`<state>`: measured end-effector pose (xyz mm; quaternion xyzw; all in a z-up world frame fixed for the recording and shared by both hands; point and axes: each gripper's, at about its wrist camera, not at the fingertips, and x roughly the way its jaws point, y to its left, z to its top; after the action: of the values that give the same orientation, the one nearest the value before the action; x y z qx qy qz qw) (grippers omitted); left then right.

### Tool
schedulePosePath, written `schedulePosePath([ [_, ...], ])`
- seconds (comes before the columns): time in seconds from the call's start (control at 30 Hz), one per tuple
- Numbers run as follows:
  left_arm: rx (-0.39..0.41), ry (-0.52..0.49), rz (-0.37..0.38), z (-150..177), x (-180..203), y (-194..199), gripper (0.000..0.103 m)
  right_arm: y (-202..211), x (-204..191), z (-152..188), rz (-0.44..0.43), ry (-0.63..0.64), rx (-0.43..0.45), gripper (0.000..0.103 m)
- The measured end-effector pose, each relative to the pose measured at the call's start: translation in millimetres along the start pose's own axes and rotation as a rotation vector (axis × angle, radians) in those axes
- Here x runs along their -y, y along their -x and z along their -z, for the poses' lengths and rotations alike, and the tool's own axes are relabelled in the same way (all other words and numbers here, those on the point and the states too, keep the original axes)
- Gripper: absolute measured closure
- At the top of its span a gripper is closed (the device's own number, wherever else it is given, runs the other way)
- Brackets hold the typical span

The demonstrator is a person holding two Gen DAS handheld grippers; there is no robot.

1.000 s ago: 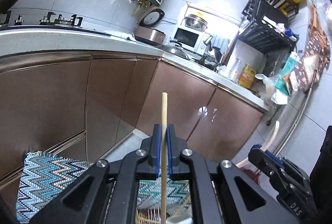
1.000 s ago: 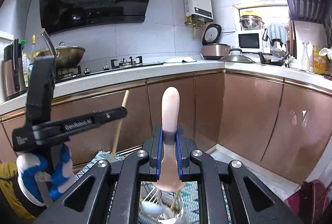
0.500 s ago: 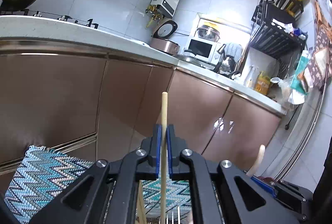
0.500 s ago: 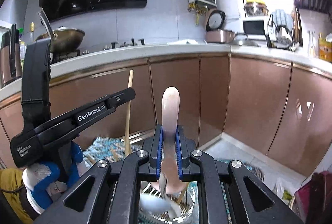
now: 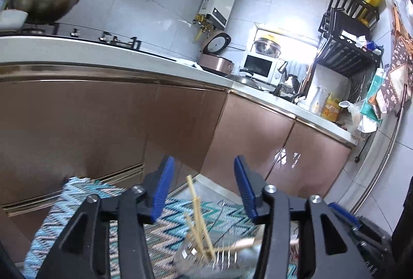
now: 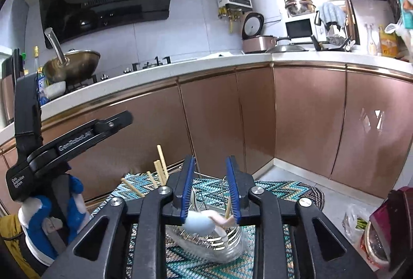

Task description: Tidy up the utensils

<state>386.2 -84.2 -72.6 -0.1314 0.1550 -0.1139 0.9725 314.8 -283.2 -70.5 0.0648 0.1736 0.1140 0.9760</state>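
Note:
A wire utensil holder (image 6: 219,240) stands on a blue zigzag mat (image 6: 278,188). Wooden chopsticks (image 5: 197,214) lean in it, also seen in the right wrist view (image 6: 161,162). A pale spoon (image 6: 204,221) lies in the holder. My left gripper (image 5: 204,186) is open and empty above the chopsticks. My right gripper (image 6: 210,186) is open and empty just above the spoon. The holder shows low in the left wrist view (image 5: 206,258).
Brown cabinet doors (image 6: 304,119) under a white counter (image 6: 180,67) run behind the mat. A wok (image 6: 72,67) sits on the stove. A rice cooker (image 6: 258,42) and microwave (image 6: 300,28) stand further right. A red bag (image 6: 395,224) lies at right.
Both grippers opened. The left let go of the chopstick, which now leans in the holder. The right let go of the spoon, which dropped into the holder.

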Motion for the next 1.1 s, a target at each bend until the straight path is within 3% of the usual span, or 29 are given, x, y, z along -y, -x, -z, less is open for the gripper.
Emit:
schedulePosePath([
  [0.23,-0.051,-0.053,-0.052,6,-10,65,0.044,57,-23,8,0.042,0.016,0.037,0.049],
  [0.43,-0.076,-0.118,-0.107,12,-13,121,0.042,102,-45,18,0.108,0.04,0.054,0.019],
  [0.63,-0.066,-0.151,-0.155,15,-16,173,0.042,135,-59,22,0.174,0.068,0.075,0.001],
  [0.83,-0.04,-0.163,-0.213,16,-17,204,0.035,163,-60,29,0.211,0.066,0.079,0.0],
  [1.1,-0.002,-0.171,-0.275,23,-14,235,0.034,196,-57,38,0.261,0.069,0.09,0.0],
])
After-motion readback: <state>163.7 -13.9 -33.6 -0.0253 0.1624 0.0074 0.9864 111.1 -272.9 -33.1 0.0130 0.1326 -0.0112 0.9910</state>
